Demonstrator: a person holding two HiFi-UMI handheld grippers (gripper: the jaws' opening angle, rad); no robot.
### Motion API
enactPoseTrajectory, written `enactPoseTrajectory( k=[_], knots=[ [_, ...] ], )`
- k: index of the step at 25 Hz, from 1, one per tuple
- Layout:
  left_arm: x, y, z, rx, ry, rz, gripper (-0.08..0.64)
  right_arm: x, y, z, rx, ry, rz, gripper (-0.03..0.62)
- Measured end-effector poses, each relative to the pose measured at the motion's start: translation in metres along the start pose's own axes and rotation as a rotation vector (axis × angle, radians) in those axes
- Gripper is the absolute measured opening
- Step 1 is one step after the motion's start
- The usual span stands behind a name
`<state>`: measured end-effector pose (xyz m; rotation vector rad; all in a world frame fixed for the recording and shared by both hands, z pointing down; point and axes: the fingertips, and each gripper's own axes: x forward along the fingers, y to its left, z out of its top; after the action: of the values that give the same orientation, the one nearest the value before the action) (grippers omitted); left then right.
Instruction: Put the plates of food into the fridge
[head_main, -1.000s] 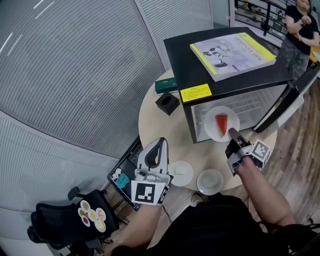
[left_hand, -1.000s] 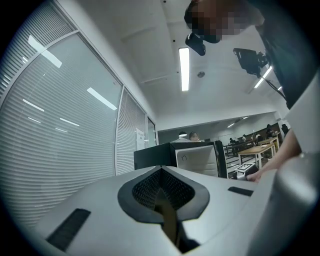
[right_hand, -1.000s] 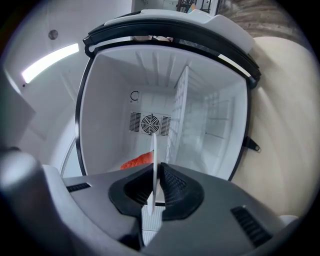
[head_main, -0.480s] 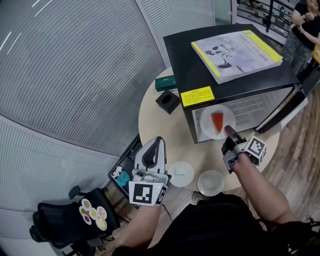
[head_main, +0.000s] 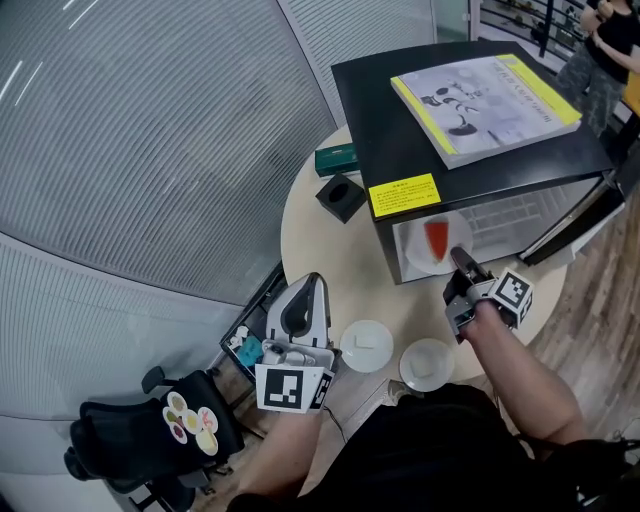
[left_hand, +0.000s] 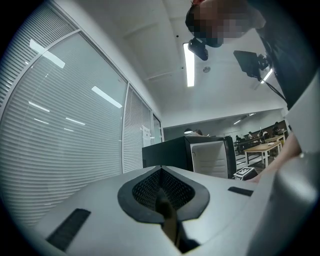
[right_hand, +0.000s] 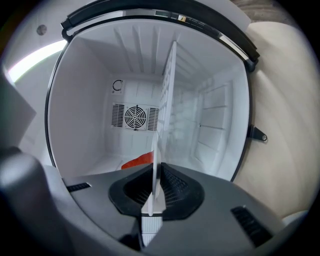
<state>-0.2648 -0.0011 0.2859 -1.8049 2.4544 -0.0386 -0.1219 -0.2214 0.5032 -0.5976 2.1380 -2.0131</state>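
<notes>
Right hand-held gripper (head_main: 459, 258) is clamping the rim of the white round plate with the red food slice (head_main: 432, 243), now sitting further inside the open black mini fridge (head_main: 375, 110) than a second ago. Left hand-held gripper (head_main: 313, 286) is staying clenched and empty at the near edge of the round beige bench (head_main: 320, 240).

No wording here that you can read.

- Yellow label (head_main: 404, 195) at the front edge of the fridge (head_main: 375, 105) top: lines of dark print, too small to make out.
- Booklet (head_main: 485, 95) with a yellow border, lying on the same top: drawings and print, illegible.
- Your left gripper (head_main: 315, 283) carries a black-and-white square marker (head_main: 283, 388): pattern only, no letters.
- Your right gripper (head_main: 458, 257) carries a second square marker (head_main: 512, 292), likewise.
- Fridge back wall, right gripper view: one small ring-shaped mark (right_hand: 117, 86), unreadable.
</notes>
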Motion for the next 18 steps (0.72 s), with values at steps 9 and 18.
enactPoseTrajectory(
  k=[9,18],
  knots=[
    [0.004,0.007,-0.007,0.003,0.018,0.018,0.003,0.016,0.000,0.005,0.025,-0.034,-0.017,0.028],
    [0.001,0.011,-0.009,0.017,0.049,0.042,0.003,0.024,0.001,0.006,0.030,-0.065,-0.028,0.027]
  ],
)
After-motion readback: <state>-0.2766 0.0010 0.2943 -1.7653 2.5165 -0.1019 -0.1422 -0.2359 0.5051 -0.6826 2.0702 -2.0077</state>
